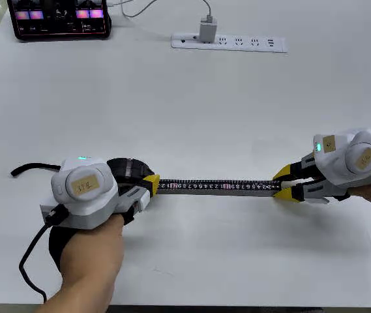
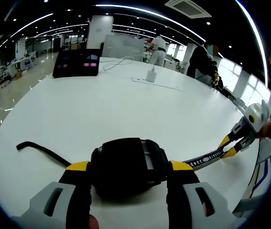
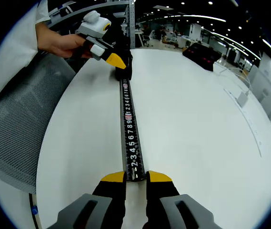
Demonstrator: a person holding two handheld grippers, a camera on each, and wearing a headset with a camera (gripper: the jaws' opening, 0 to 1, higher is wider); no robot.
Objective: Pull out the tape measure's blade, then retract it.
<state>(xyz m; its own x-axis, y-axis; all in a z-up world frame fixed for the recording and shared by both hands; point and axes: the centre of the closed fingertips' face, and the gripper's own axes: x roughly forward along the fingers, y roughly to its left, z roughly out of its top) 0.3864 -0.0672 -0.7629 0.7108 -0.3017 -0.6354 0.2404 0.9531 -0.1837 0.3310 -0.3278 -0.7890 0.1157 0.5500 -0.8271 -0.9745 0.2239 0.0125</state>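
Observation:
The black tape measure case (image 1: 128, 175) lies on the white table, held between the jaws of my left gripper (image 1: 147, 188), which is shut on it; in the left gripper view the case (image 2: 128, 164) sits between the yellow-tipped fingers (image 2: 78, 167). Its dark blade (image 1: 218, 186) with white numbers stretches right across the table to my right gripper (image 1: 284, 186), shut on the blade's tip. In the right gripper view the blade (image 3: 129, 129) runs from the jaws up to the case (image 3: 123, 72) and the left gripper (image 3: 116, 61).
A white power strip (image 1: 229, 42) with a plugged charger (image 1: 208, 29) lies at the far edge, a dark tablet (image 1: 60, 18) at the far left. A black cable (image 1: 32, 168) trails left of the case. People stand beyond the table (image 2: 78, 119) in the background.

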